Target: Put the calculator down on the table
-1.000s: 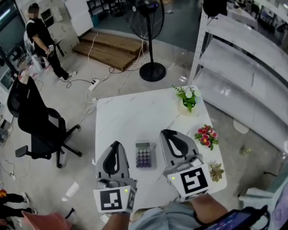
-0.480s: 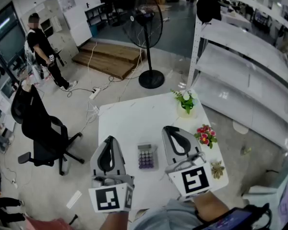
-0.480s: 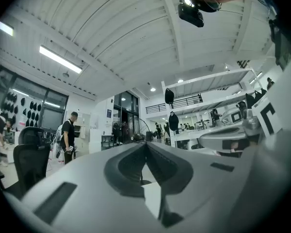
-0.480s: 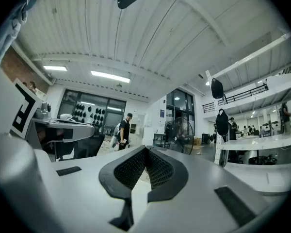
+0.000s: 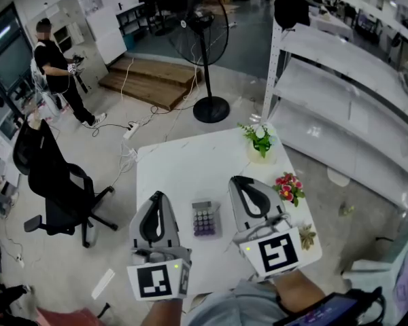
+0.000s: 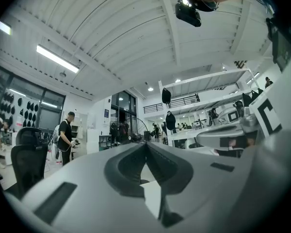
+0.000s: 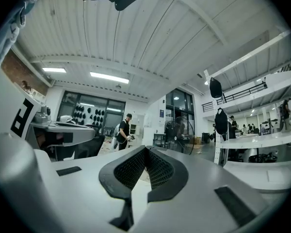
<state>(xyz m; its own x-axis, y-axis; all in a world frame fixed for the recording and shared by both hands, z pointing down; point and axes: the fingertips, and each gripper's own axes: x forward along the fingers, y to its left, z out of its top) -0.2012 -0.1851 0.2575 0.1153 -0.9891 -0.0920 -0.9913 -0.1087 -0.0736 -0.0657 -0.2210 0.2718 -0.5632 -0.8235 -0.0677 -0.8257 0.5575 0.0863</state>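
1. Two grippers flank the calculator [image 5: 205,218], which lies flat, keys up, on the near half of the tabletop [image 5: 190,168], roughly midway between its left and right edges and touching neither gripper.
2. The left gripper [image 5: 156,196] has its jaws pressed together with nothing between them, as its own view shows [image 6: 146,143].
3. The right gripper [image 5: 236,180] is likewise closed and empty [image 7: 146,148].
4. Judging by this, the put-down looks complete. Doing it well now means lifting both grippers straight away from the calculator without brushing its sides, so that it does not slide toward the near edge.
5. A pale pot [image 5: 258,153] at the far right corner holds a green plant with white flowers.
6. Red flowers [image 5: 289,187] stand by the right edge; their pot is hidden under the blooms.
7. A small spiky plant [image 5: 306,236] sits near the near right corner; I cannot make out its container.
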